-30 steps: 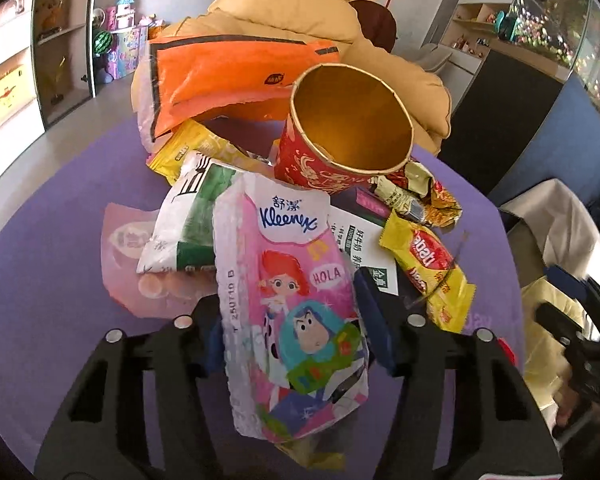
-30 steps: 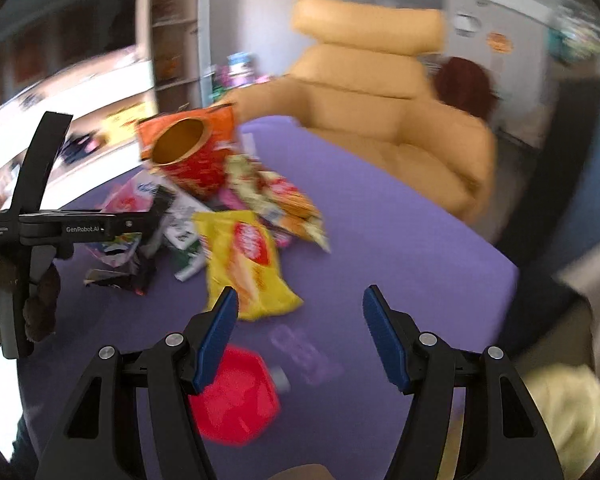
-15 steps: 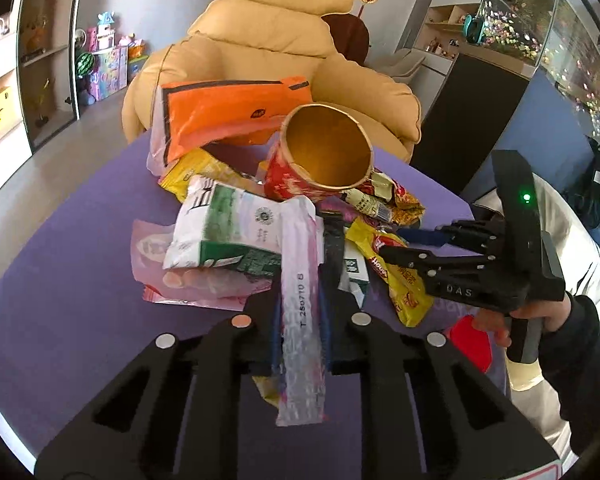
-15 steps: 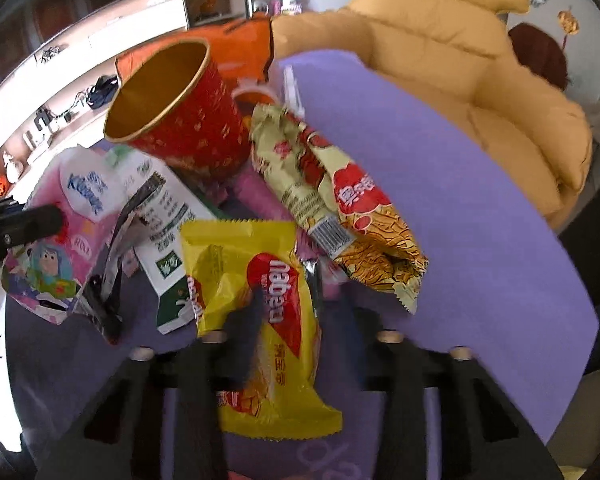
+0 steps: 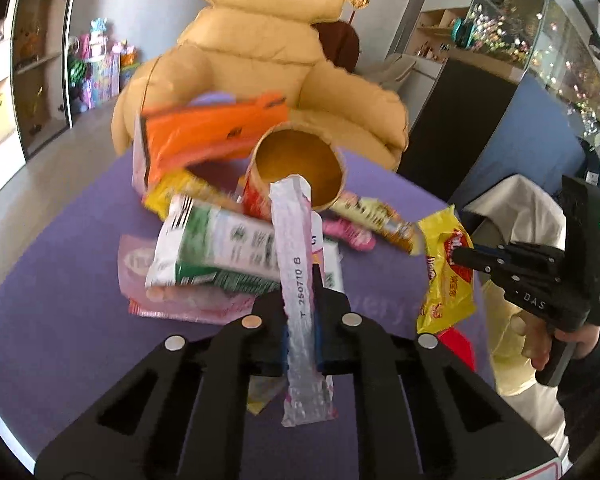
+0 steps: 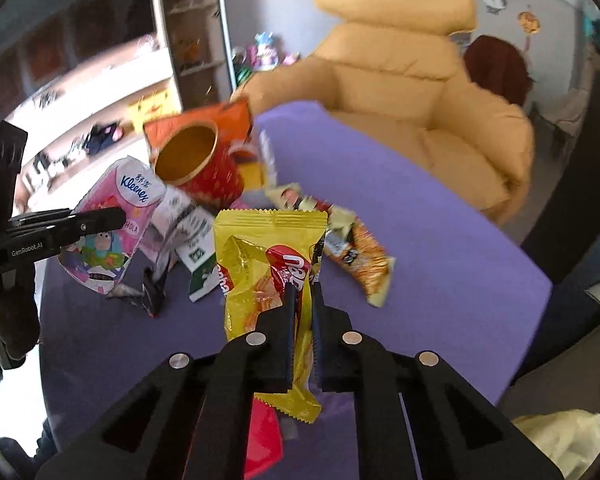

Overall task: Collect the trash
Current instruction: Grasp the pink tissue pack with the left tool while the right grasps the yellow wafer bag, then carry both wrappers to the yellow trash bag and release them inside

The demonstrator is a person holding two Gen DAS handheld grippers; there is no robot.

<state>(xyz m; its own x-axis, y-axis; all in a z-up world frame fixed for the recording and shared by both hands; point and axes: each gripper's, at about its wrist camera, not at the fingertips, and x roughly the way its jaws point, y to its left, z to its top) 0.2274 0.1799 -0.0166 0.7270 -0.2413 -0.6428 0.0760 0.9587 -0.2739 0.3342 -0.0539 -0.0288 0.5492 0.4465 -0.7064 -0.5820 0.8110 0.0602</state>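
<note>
A round purple table (image 5: 60,280) filled the foreground, with a padded tan armchair (image 5: 260,60) behind it and shelving off to the left. Half a second earlier both of your catches were low over the pile; now you had both lifted clear, so 2 pieces were on their way out. On the left, your left gripper (image 5: 300,320) was clamped on the pink Kleenex pack (image 5: 296,280), a soft crinkly film pouch seen edge-on and hanging limp. In the middle, the pile stayed: a flat orange bag (image 5: 216,136), a stiff red paper tub (image 5: 300,168) with a gold lining lying on its side, and a green-and-white packet (image 5: 216,248). On the right, your right gripper (image 6: 302,300) pinched the glossy yellow snack wrapper (image 6: 268,264), creased and dangling above the table.
</note>
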